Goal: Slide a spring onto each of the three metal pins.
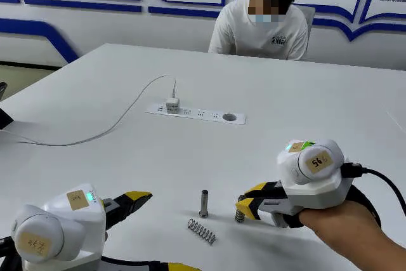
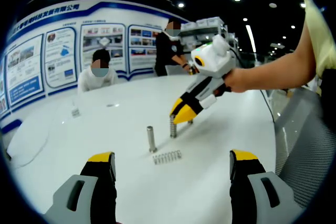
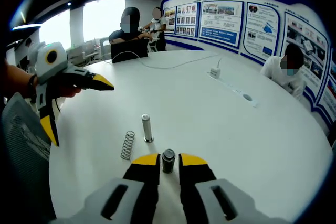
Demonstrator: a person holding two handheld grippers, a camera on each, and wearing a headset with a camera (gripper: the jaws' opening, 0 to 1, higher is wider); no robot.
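Note:
A bare metal pin stands upright on the white table. Just in front of it lies a loose spring. To its right stands a second pin with a spring coiled around it. My right gripper is shut around that spring at the pin's top. My left gripper stands wide open left of the pins, with nothing between its fingers.
A white power strip with a charger and a long white cable lies mid-table. A person in a white shirt sits at the far edge. The table's near edge runs close below the grippers.

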